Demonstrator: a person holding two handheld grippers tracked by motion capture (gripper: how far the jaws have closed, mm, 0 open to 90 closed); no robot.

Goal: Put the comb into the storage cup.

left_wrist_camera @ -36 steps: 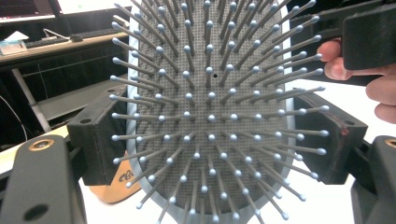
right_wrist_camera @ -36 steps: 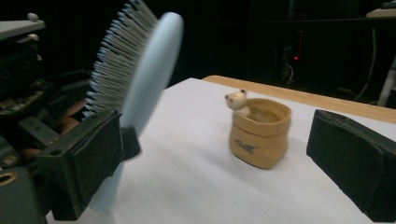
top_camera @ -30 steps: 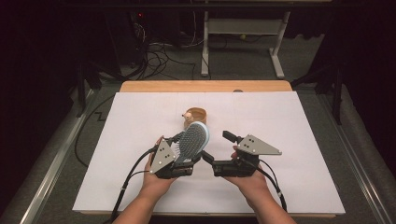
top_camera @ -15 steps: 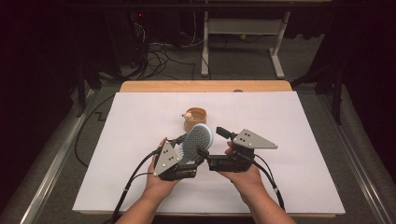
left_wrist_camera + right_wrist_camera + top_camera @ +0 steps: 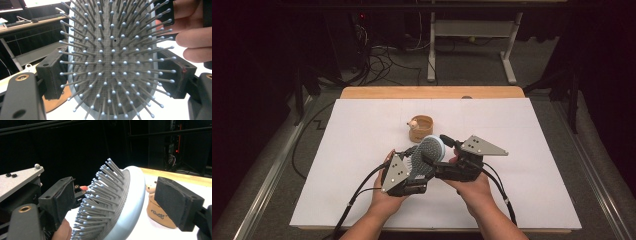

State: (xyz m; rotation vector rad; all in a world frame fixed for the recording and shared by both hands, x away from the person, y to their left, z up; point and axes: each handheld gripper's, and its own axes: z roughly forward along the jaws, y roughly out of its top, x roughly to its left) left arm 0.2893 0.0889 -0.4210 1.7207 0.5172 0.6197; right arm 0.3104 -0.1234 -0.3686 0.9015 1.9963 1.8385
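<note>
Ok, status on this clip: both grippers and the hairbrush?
Left gripper shut on the pale-blue oval paddle hairbrush, held above the table. Right gripper jaws just been closing around its head, pads not touching. Tan leather band behind, clear.

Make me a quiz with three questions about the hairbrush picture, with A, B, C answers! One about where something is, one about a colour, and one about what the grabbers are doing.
1. Where is the small tan ring-shaped thing?
A. On the white table cover beyond the hairbrush
B. On the floor
C. In the left gripper

2. What colour is the hairbrush body?
A. Red
B. Pale blue-grey
C. Green

3. What grips the hairbrush by its edges?
A. Nothing
B. A bare hand alone
C. The left gripper

Answers:
1. A: the high view shows it on the white cover, farther away than the brush.
2. B: the right gripper view shows a pale blue-grey rim.
3. C: the left gripper view shows its pads at both brush edges, while the right gripper jaws, just closing, stand apart around the head.
</note>
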